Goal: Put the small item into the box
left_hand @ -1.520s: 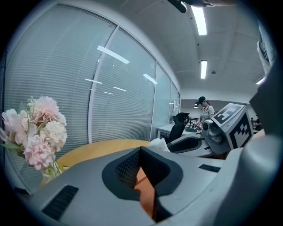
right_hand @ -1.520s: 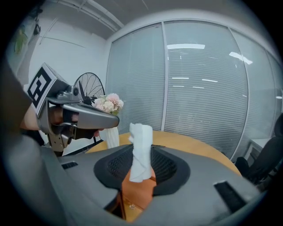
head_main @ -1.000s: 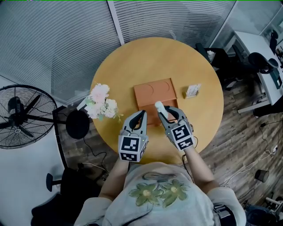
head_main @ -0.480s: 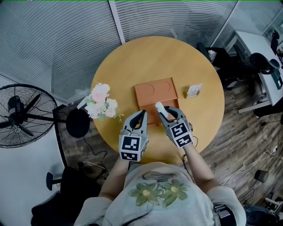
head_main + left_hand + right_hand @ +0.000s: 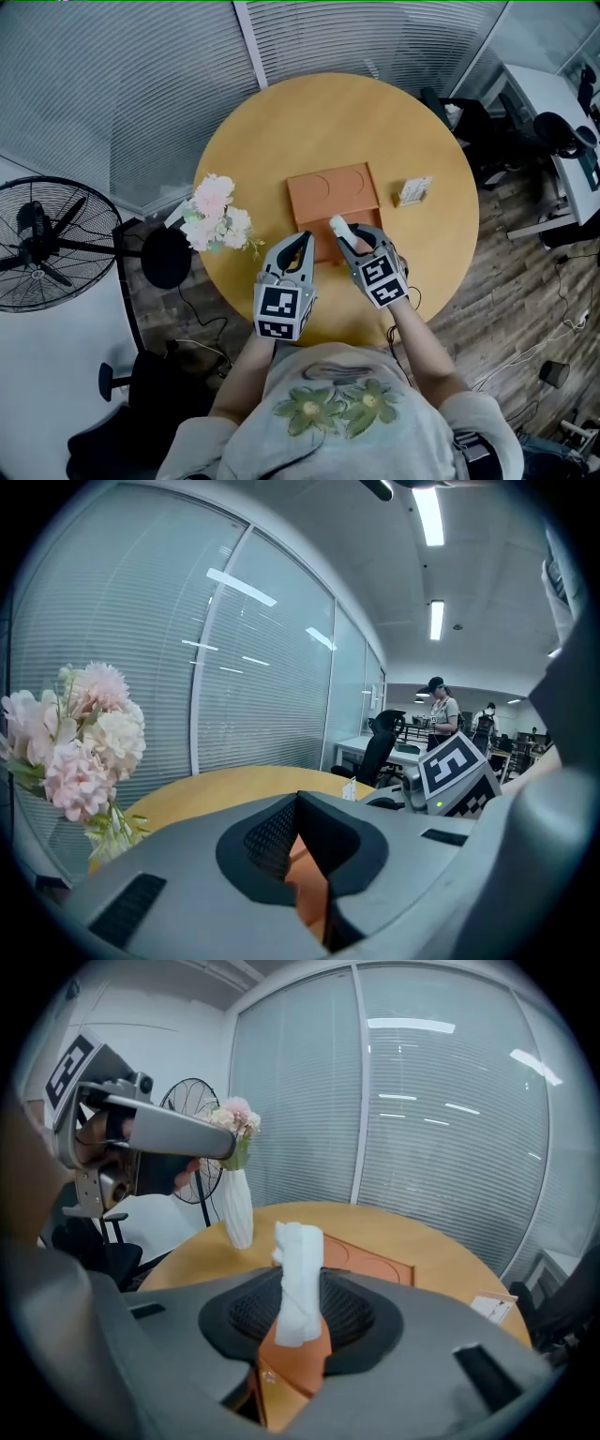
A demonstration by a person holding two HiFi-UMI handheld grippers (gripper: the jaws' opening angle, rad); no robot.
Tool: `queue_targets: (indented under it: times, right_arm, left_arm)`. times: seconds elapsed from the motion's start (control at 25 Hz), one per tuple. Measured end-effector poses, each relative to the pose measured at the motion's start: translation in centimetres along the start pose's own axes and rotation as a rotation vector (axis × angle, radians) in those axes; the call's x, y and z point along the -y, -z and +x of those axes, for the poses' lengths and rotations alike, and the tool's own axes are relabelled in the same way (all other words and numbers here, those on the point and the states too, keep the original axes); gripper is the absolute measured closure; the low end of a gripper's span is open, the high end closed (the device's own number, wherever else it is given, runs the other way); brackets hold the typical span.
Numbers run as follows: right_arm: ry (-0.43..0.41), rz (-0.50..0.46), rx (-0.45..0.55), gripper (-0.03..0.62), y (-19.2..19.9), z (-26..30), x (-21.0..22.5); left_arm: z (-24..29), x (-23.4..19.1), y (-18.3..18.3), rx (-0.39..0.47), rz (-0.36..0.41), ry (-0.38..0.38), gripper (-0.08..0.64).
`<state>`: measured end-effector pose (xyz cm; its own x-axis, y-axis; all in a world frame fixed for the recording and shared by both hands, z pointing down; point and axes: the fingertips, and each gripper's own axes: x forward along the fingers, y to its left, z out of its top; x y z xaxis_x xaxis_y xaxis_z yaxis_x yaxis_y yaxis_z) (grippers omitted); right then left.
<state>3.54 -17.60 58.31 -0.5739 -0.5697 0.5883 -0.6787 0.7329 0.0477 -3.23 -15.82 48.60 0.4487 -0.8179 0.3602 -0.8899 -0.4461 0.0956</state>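
Observation:
A flat orange box [image 5: 335,197] with round recesses lies in the middle of the round wooden table [image 5: 347,117]. My right gripper [image 5: 350,243] is shut on a small white rolled item [image 5: 338,227], which stands up between the pads over the box's near edge. The right gripper view has the white item [image 5: 299,1279] pinched upright, with the orange box [image 5: 373,1263] beyond it. My left gripper [image 5: 300,246] hovers just left of the box's near corner, its fingertips together and nothing in them. Through its jaws a sliver of the orange box [image 5: 307,892] shows.
A white vase of pink flowers [image 5: 215,221] stands at the table's left edge, close to my left gripper. A small white card [image 5: 413,190] sits right of the box. A floor fan [image 5: 45,246] and office chairs stand around the table.
My right gripper has sunk a little with the white item still in it. The left gripper has stayed in place.

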Motion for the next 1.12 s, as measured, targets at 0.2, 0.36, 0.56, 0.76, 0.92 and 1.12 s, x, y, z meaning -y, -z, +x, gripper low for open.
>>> queue_targets:
  times: [0.2, 0.36, 0.56, 0.76, 0.92, 1.12]
  right_arm:
    - [-0.015, -0.003, -0.014, 0.465, 0.3, 0.7, -0.1]
    - [-0.026, -0.016, -0.03, 0.465, 0.8, 1.3, -0.2]
    - [-0.039, -0.055, -0.05, 0.465, 1.3, 1.7, -0.3]
    - [-0.042, -0.086, -0.079, 0.465, 1.9, 2.4, -0.2]
    - [-0.04, -0.115, -0.106, 0.465, 2.8, 3.1, -0.2]
    - [-0.048, -0.14, -0.141, 0.465, 3.8, 3.9, 0.0]
  left_arm:
    - [0.2, -0.1, 0.2, -0.007, -0.003, 0.0, 0.557]
    - [0.4, -0.4, 0.5, -0.014, -0.007, -0.001, 0.557]
    - [0.5, -0.6, 0.8, -0.022, -0.011, -0.008, 0.557]
    - [0.7, -0.9, 1.0, -0.027, -0.014, -0.013, 0.557]
    - [0.8, -0.9, 1.5, -0.036, -0.009, -0.015, 0.557]
    - [1.0, -1.2, 1.9, -0.046, -0.02, -0.02, 0.557]
